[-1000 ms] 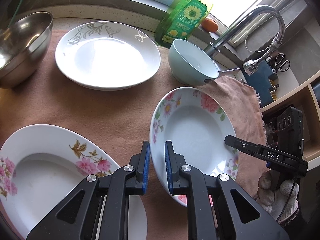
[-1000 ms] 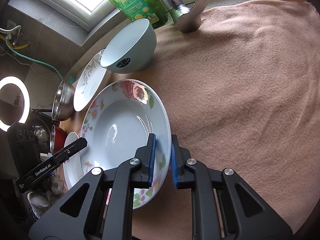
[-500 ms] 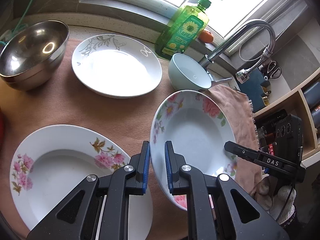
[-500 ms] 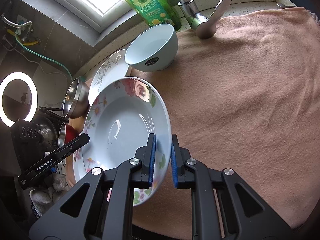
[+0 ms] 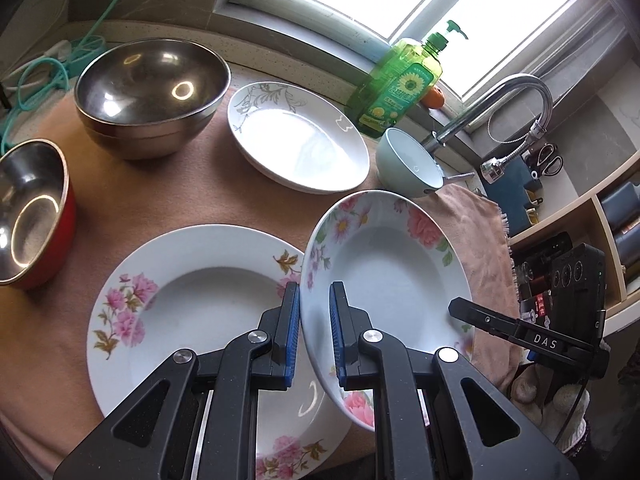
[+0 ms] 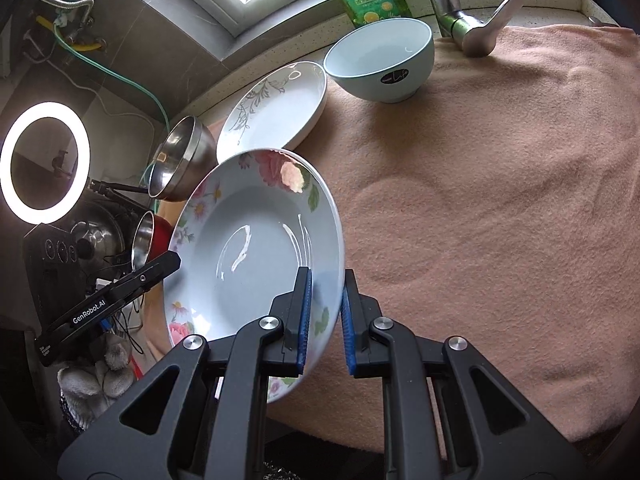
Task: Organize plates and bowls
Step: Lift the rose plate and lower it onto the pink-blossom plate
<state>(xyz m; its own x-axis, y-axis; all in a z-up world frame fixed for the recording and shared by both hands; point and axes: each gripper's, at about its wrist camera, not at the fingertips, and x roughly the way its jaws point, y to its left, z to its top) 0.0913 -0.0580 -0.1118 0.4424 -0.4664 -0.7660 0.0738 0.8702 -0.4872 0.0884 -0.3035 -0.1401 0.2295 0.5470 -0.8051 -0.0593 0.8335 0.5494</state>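
A: grip state on both?

B: left gripper (image 5: 314, 332) jaws narrow, clamped on the near-left rim of the rose-pattern deep plate (image 5: 392, 280). right gripper (image 6: 324, 316) same, pinching the opposite rim of that plate (image 6: 256, 256). plate is tilted, held off the peach towel (image 6: 500, 220) between the two

A: where's it sitting relative to the rest?

B: left wrist view: its left edge overlaps the pink-flower plate (image 5: 192, 304) lying flat on the towel, near left. can't tell if the two touch, the fingers cover that spot. lower rim of the held plate is hidden behind the gripper body

A: other dishes?

B: white plate with grey leaf print (image 5: 296, 136) far centre, pale blue bowl (image 5: 408, 164) just right of it, partly hidden by the held plate's far rim. large steel bowl (image 5: 152, 96) far left, looks like two nested but hard to say. red bowl with steel inside (image 5: 32, 212) left, cut off by the frame edge

A: background?

B: green dish soap bottle (image 5: 400, 84) on the sill, tap (image 5: 496, 108) to its right. small orange thing behind the bottle, too hidden to name. right wrist view has a ring light (image 6: 44, 162) far left, and a gloved hand (image 6: 92, 376) under the left gripper, mostly occluded
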